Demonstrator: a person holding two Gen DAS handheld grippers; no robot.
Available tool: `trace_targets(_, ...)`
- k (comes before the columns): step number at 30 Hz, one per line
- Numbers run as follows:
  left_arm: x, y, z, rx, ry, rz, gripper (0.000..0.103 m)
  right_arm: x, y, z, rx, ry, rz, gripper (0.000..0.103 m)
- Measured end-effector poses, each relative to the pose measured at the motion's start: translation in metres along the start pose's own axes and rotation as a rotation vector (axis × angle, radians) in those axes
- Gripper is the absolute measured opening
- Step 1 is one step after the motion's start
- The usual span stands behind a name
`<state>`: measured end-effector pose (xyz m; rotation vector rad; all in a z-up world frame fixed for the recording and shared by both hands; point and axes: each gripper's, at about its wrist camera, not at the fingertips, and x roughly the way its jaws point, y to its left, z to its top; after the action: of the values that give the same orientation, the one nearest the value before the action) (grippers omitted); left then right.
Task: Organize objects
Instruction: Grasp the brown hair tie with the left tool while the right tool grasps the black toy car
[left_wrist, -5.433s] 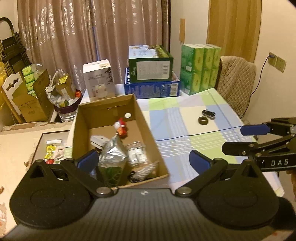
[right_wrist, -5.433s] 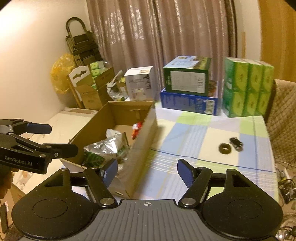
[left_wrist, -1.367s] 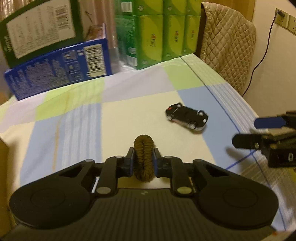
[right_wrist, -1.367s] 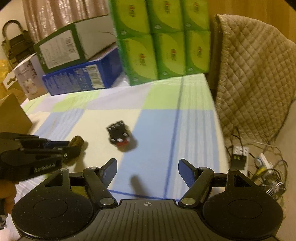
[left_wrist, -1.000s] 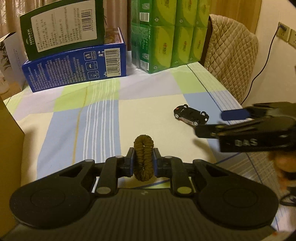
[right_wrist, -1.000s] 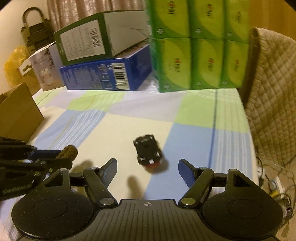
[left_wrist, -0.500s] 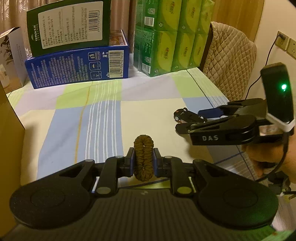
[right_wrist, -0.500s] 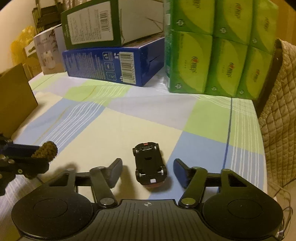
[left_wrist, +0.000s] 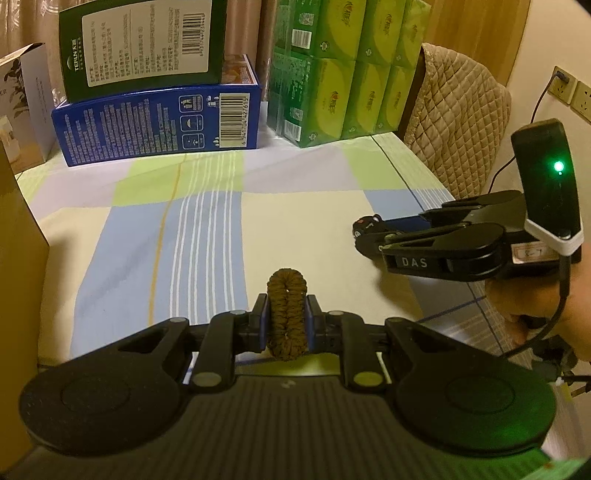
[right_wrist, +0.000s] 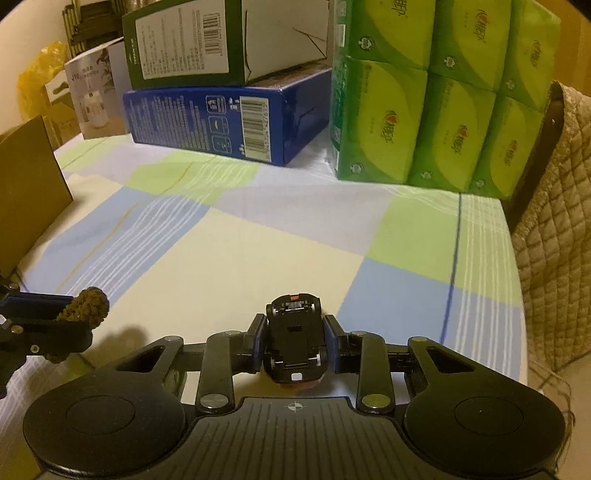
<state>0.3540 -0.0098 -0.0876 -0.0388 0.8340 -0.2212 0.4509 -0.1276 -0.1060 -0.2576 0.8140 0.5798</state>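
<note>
The worktop (right_wrist: 229, 236), covered in a pale checked cloth of blue, green and cream, carries stacked green tissue packs (right_wrist: 436, 96) and a long blue carton (right_wrist: 221, 110) at its far edge, with a brown cardboard box wall (right_wrist: 29, 184) at the left. The right gripper (right_wrist: 294, 341) has just been closing and now clamps the small black toy car (right_wrist: 294, 332), upside down, between its pads, low over the cloth. The left gripper (left_wrist: 287, 325) is clenched on the brown braided cord ring (left_wrist: 287, 310), held clear of the cloth. With both loose items now gripped, carrying them to the box looks like the next step.
</note>
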Motion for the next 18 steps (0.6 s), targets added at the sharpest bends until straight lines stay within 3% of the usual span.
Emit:
trace_targets(10,-0.017,-0.012,-0.015,-0.003,0.017,-0.021,0.016,-0.051,0.017,-0.029,0.1,0.021,0.023,0.029)
trace_targets(18,-0.047,-0.021,-0.038,0.004,0.033,-0.034,0.016,-0.102,0.046,-0.077,0.11,0.041,0.048,0.029)
